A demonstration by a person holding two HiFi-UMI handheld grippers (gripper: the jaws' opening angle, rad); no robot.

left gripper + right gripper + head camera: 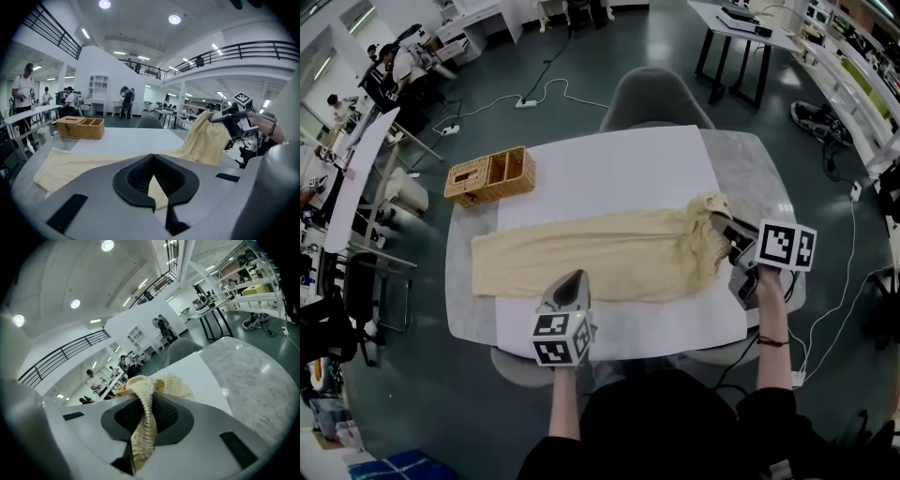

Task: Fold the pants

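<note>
Left hand-held gripper (572, 277) at pants (609, 253) edge; white table (609, 164), wicker basket (490, 175).

We find no words, brand names or numbers that can be read in any view. The only printed marks are black-and-white square patterns, not letters, on the marker cube (562, 339) of the left gripper (570, 279) at lower centre, and on the marker cube (786, 245) of the right gripper (724, 229) at right.
</note>
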